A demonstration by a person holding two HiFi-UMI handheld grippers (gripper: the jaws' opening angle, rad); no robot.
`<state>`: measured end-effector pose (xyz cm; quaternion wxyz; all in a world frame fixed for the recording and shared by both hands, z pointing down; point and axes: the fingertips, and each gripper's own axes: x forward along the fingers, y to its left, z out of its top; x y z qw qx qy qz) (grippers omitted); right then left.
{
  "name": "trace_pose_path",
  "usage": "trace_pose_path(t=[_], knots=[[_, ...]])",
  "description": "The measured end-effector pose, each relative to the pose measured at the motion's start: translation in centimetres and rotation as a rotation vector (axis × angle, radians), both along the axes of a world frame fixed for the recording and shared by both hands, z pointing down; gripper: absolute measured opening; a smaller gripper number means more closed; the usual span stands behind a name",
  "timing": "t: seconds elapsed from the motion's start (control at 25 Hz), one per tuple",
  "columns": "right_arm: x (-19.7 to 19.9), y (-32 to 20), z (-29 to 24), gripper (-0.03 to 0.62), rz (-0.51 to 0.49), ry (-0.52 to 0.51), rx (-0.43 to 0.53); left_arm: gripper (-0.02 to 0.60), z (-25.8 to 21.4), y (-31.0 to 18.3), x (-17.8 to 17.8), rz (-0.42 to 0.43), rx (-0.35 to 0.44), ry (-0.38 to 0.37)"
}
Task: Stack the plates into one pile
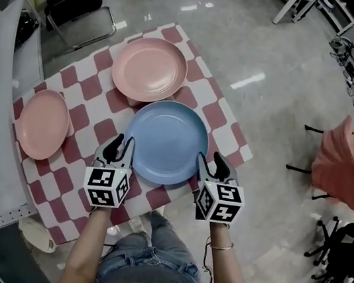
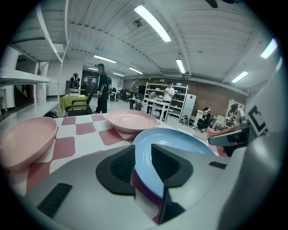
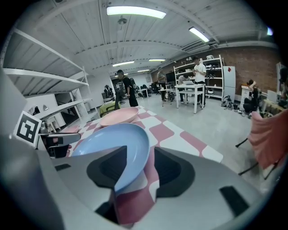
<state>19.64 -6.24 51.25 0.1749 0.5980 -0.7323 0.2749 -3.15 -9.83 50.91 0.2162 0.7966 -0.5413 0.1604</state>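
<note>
The blue plate [image 1: 167,139] lies flat on the bench, on a red-and-white checked cloth [image 1: 98,91], and serves as the reference for everything else. The left gripper [image 1: 125,141] sits at the plate's left near edge and the right gripper [image 1: 211,158] at its right near edge, each pointing down and away from the person.

In the left gripper view the jaws stand spread, with the plate's rim running through the gap between them; the pads do not press on it. The right gripper view shows the same: jaws spread, with the blue rim and a fold of checked cloth between them, neither of them pinched.

Just beyond the blue plate, on its far side, lies a large pink plate [image 1: 150,67], its near rim close against the blue rim. A smaller pink plate [image 1: 42,123] lies to the blue plate's left, apart from it, past the left gripper. All three plates rest separately on the cloth, none stacked on another.
</note>
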Motion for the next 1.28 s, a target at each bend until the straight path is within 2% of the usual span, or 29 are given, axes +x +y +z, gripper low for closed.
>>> trace_pose_path(t=[0.36,0.84,1.28], knots=[[0.5,-0.8,1.7,0.187,0.009,-0.008,-0.075,0.144,1.8,-0.8,-0.7,-0.048,-0.069,-0.002],[0.1,-1.2,3.6,0.187,-0.014,0.0,-0.147,0.121,3.5,-1.2,-0.7,-0.062,-0.135,-0.006],[-0.5,-1.7,3.9,0.124,-0.015,0.006,-0.16,0.095,4.3,-1.5,-0.8,-0.078,-0.171,0.003]])
